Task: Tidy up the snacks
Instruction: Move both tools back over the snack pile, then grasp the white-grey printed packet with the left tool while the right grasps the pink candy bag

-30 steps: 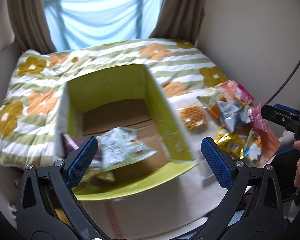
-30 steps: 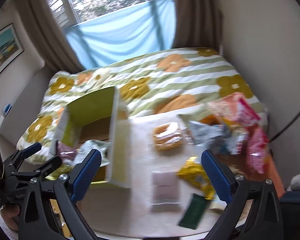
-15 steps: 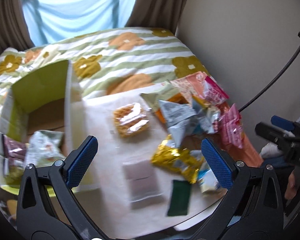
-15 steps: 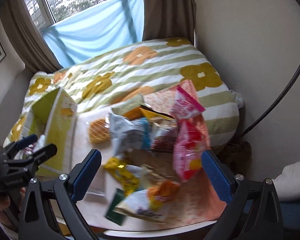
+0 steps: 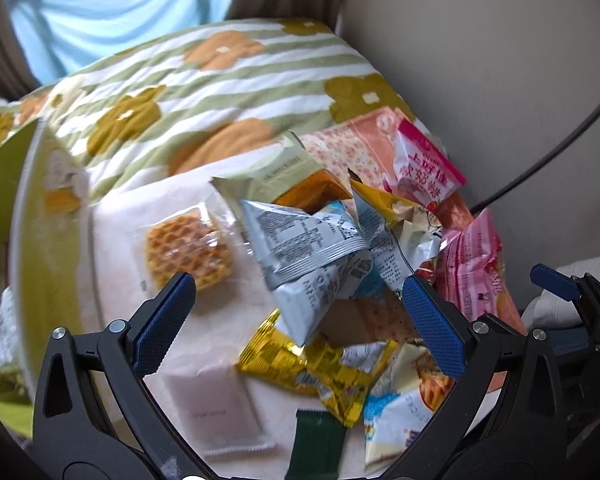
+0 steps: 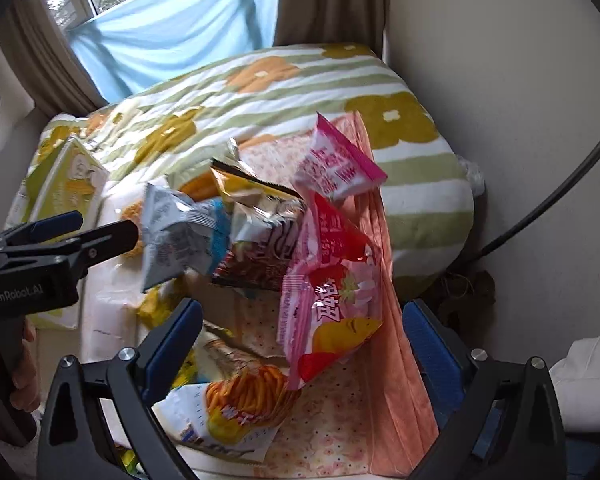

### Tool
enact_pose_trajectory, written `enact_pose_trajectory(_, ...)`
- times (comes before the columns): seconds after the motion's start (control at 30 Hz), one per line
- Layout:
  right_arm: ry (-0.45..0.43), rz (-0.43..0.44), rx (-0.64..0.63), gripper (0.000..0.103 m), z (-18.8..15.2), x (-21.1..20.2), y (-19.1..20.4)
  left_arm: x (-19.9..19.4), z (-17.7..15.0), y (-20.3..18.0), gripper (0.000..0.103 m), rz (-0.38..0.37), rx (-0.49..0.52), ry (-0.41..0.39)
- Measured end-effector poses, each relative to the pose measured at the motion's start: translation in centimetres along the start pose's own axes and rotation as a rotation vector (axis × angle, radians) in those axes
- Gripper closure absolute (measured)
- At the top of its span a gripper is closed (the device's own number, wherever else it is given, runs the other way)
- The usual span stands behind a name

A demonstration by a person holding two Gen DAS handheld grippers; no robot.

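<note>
Having swung away from the green box (image 5: 4, 216), now at 9 o'clock, both the left gripper (image 5: 300, 320) and right gripper (image 6: 300, 344) hang spread and empty over the snack pile (image 5: 340, 264), so another pick probably comes next.

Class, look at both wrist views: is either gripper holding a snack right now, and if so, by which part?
Nothing is held. The left gripper and right gripper are both open, with the snack pile beyond their fingers.
</note>
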State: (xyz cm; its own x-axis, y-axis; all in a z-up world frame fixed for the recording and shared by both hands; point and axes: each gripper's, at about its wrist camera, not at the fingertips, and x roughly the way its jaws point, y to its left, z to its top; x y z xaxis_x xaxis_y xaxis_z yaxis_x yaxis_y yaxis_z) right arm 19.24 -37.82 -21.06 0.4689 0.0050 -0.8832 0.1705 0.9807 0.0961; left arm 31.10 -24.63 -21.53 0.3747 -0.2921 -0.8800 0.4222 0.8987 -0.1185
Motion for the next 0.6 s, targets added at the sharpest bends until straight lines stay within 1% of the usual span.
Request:
enact_pose_trajectory(0.1,-0.004,-0.045,0.014,0.003,-0.1,1.0,0.0,2.1,0.3,-0.4,0.001,-0.015,0.045,0.023)
enact_pose_trajectory(0.17,-0.007,-0.057,0.016,0.003,0.0,1.4,0.2,3.2,0.5,-0.5,0.001,-0.026,0.075,0.029)
enact_pose_trajectory(0.37,0.014,-0.120,-0.017,0.003,-0.2,3.0,0.7,5.6,1.0,-0.7,0.001,-0.036,0.139,0.039)
enact_pose_trajectory(0.43,0.020,-0.130,-0.010,0.003,-0.3,3.3,0.6,6.1,1.2,-0.8,0.002,-0.042,0.157,0.042)
enact_pose_trajectory(0.5,0.027,-0.132,0.000,0.003,-0.3,3.6,0.5,6.5,1.3,-0.9,0.007,-0.043,0.170,0.050)
enact_pose_trajectory(0.6,0.032,-0.139,-0.005,0.003,-0.1,4.1,0.3,6.9,1.3,-0.9,0.009,-0.051,0.176,0.061)
